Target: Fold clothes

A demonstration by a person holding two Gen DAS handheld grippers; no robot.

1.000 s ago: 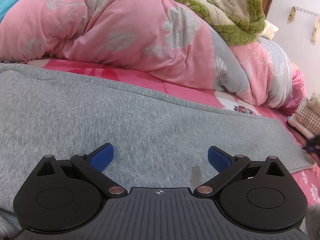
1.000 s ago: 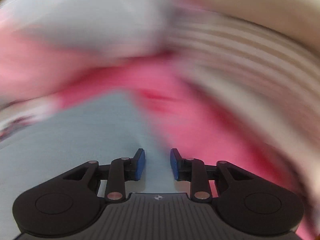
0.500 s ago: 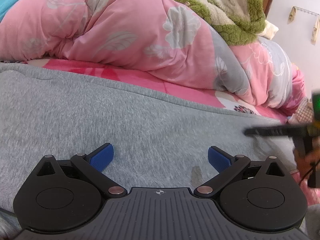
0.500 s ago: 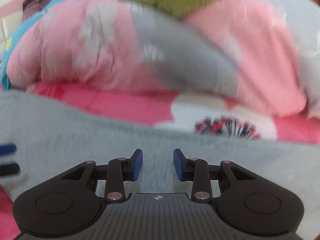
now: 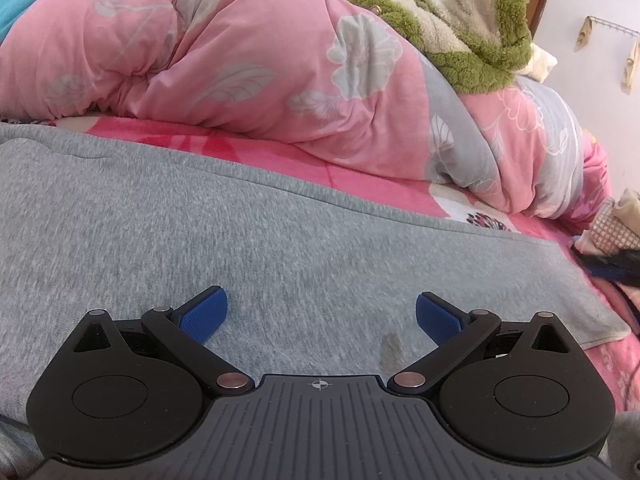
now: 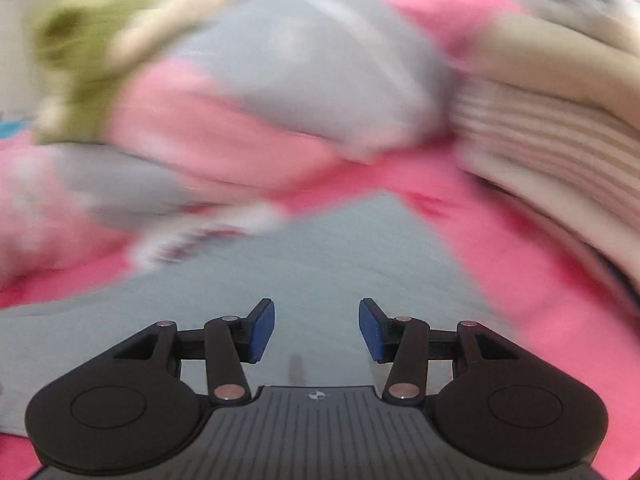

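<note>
The left gripper (image 5: pixel 318 312) hangs low over the grey garment (image 5: pixel 240 248), tipped gently downward, its blue-padded fingers (image 5: pixel 204 314) splayed wide and released, nothing between them. The garment is a heathered knit laid flat across the bed, its hemmed edge running from nine o'clock toward four o'clock, with a small dark stain (image 5: pixel 390 346) near the right finger. Beyond it, at twelve o'clock, a puffy pink quilt (image 5: pixel 260 72) with grey leaf prints is heaped up, a shaggy green and cream fleece (image 5: pixel 472 48) on top. The pink bed sheet (image 5: pixel 360 176) shows between quilt and garment.

The right gripper (image 6: pixel 317 330) also slants down over the grey cloth; its fingers have just been opening and stand apart, gripping nothing. Its view is badly smeared; striped beige fabric (image 6: pixel 540 140) lies at two o'clock.
</note>
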